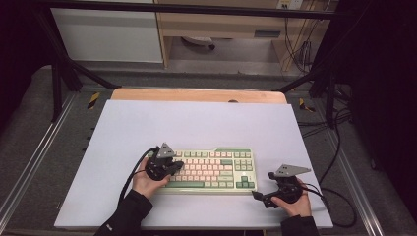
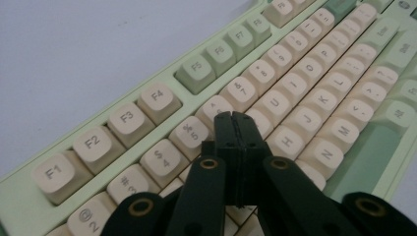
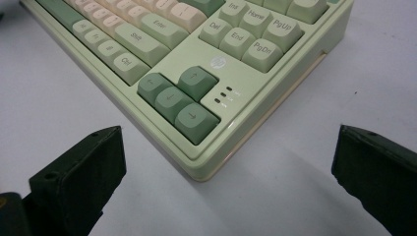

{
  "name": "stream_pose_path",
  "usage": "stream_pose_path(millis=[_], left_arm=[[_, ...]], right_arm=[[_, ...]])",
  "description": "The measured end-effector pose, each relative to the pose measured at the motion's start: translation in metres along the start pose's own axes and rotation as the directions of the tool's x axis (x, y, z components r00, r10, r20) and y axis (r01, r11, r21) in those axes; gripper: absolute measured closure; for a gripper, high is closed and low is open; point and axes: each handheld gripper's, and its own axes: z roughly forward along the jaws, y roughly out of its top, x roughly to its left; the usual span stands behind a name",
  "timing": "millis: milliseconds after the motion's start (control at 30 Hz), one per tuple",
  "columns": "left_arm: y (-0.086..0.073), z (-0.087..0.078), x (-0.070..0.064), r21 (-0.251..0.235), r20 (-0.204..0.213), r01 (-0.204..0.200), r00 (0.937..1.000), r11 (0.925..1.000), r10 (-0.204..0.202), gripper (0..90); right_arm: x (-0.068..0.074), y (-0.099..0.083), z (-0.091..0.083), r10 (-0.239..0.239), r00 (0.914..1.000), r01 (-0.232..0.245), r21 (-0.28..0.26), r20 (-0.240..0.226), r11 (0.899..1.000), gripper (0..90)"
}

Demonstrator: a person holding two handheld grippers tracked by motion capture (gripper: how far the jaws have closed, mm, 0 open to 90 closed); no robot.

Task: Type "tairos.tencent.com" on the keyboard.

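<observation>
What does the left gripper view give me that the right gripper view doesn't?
Left gripper view alone: the left claw shut, its tips over the keys near 6 and Y, plus the F-key row and letter keys. Right gripper view alone: the right claw open, straddling the keyboard's corner, with the arrow keys and indicator lights. Both share the green keyboard on the white mat.

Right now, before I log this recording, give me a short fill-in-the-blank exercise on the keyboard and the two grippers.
1. The left gripper has its jaws ____ and poised over the letter rows of the keyboard.
2. The right gripper has its jaws ____, flanking the keyboard's corner.
3. The dark green keys nearest that corner are the ____ keys.
4. The keyboard lies on a ____ mat.

Missing words: shut; open; arrow; white
</observation>
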Motion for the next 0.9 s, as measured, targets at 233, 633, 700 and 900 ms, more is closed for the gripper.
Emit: stream_pose_path(millis=[233, 633, 700, 900], left_arm=[[0.002, -0.006, -0.002, -0.014, 0.007, -0.001, 1.0, 0.9999, 0.001, 90.0], [0.002, -0.022, -0.002, -0.032, 0.009, -0.013, 0.9999, 0.9994, 0.013, 90.0], [0.001, -0.024, -0.002, -0.031, 0.009, -0.015, 0.9998, 0.9994, 0.015, 90.0], [-0.004, -0.033, 0.0, -0.032, 0.002, -0.021, 0.9998, 0.9993, 0.021, 90.0]], right_arm=[[0.0, 0.0, 0.0, -0.001, 1.0, 0.001, 0.005, 0.0, 1.0, 0.5], [0.0, 0.0, 0.0, -0.003, 1.0, 0.003, 0.004, 0.001, 1.0, 0.4], [0.0, 0.0, 0.0, -0.004, 1.0, 0.004, 0.003, 0.0, 1.0, 0.5], [0.0, 0.0, 0.0, -0.004, 1.0, 0.004, 0.002, 0.002, 1.0, 0.5]])
